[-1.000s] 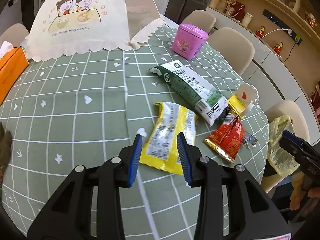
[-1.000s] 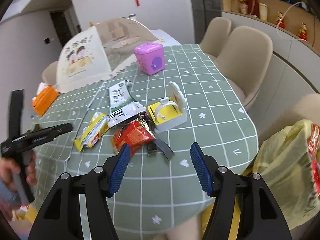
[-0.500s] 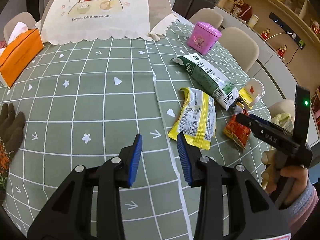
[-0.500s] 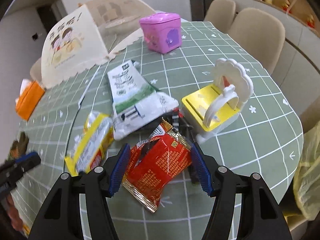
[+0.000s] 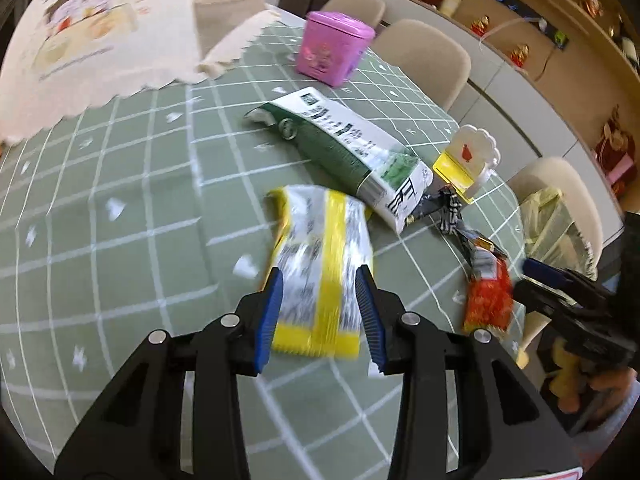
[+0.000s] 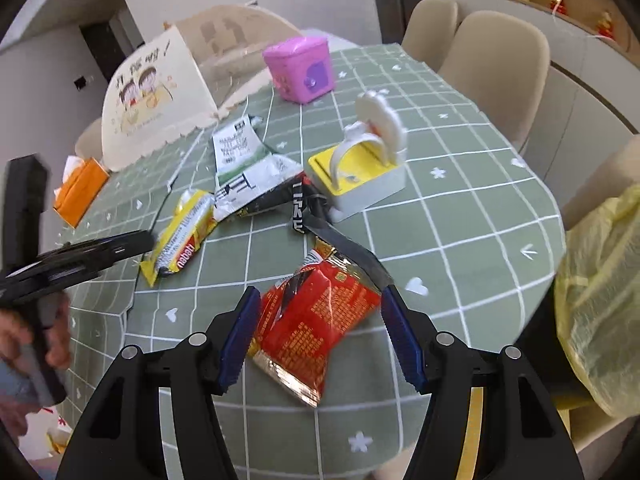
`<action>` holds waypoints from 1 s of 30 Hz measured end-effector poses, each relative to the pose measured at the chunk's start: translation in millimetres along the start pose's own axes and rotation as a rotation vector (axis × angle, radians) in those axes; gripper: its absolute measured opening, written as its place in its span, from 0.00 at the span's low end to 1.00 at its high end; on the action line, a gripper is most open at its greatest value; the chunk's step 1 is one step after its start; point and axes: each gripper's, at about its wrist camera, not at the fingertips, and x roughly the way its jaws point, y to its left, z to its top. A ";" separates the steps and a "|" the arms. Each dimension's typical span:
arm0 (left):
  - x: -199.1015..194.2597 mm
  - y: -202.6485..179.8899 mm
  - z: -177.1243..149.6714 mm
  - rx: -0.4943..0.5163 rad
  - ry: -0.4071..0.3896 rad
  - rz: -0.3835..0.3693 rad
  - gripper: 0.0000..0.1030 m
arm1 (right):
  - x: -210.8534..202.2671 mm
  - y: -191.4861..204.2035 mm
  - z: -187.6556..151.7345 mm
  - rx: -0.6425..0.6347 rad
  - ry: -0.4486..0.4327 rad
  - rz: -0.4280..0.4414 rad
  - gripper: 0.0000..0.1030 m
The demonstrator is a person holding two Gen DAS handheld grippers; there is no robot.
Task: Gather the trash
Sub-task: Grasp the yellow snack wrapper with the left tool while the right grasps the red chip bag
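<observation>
The left claw (image 5: 320,312) stood with its jaws apart over the green checked surface (image 5: 120,208), and the near end of the yellow wrapper (image 5: 320,264) lay flat on the cloth between the two blue pads; whether the pads touched its edges could not be told through the blur, but they were not pressing it together. The right claw (image 6: 320,336) was spread wider, straddling the red wrapper (image 6: 316,328), which lay crumpled on the surface near the front edge, its lower foil end reaching down between the fingers, with clear cloth showing between the packet and the right pad. In the right wrist view the left claw (image 6: 132,244) came in from the left, its tip just beside the yellow wrapper (image 6: 184,236), held by a hand (image 6: 24,344). Behind the two packets, a green and white bag (image 5: 344,148) lay lengthwise, its open end touching the yellow wrapper's far corner. A dark strip wrapper (image 6: 316,220) trailed from under that bag toward the red wrapper. Just beside it stood a yellow and white holder (image 6: 360,168), and farther back a pink box (image 6: 304,72) and a folding food cover (image 6: 156,96). An orange tissue box (image 6: 80,188) sat at the far left, and a yellow plastic bag (image 6: 600,292) hung off the right edge of the surface.
</observation>
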 end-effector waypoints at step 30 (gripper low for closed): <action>-58.2 7.6 -17.6 -0.145 -0.049 0.086 0.13 | 34.6 25.8 1.7 0.072 0.081 0.083 0.37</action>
